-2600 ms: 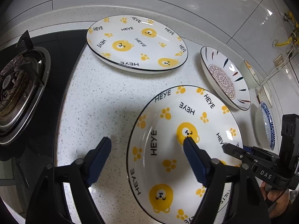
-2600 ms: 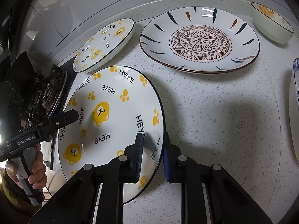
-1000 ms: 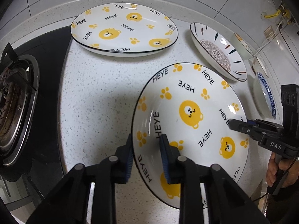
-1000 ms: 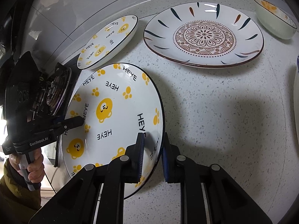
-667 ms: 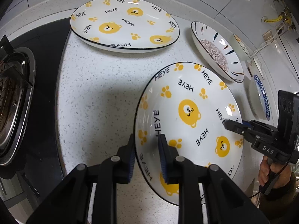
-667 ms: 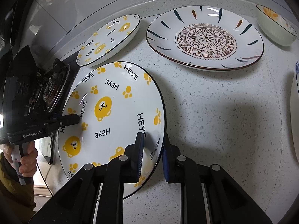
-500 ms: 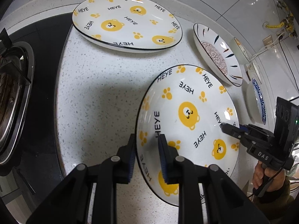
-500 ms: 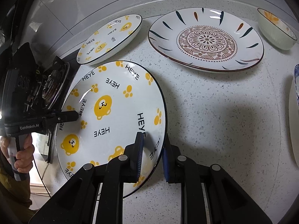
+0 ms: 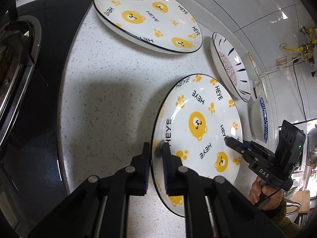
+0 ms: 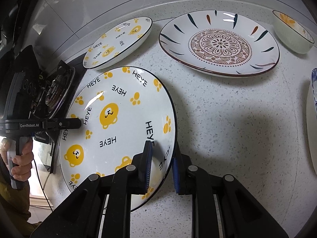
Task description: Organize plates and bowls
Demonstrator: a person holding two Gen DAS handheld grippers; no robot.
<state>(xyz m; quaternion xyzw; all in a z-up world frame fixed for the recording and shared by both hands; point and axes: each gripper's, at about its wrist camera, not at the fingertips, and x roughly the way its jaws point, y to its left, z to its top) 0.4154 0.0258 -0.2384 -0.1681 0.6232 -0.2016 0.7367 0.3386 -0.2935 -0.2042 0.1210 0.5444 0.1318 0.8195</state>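
Where left view hides it, small bowl [image 10: 293,33] shows, both claws clamping bear plate [image 10: 118,127]

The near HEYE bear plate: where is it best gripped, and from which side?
By its thin raised rim, at two opposite edges, as now. The near HEYE bear plate is wide and shallow, so only the black-lined rim fits between jaws. The left gripper has just closed on the stove-side rim; the right gripper clamps the opposite rim, one finger inside, one under. Probably steadier than one-sided.

Bright, sharp; fisheye-bent edges, soft shadows
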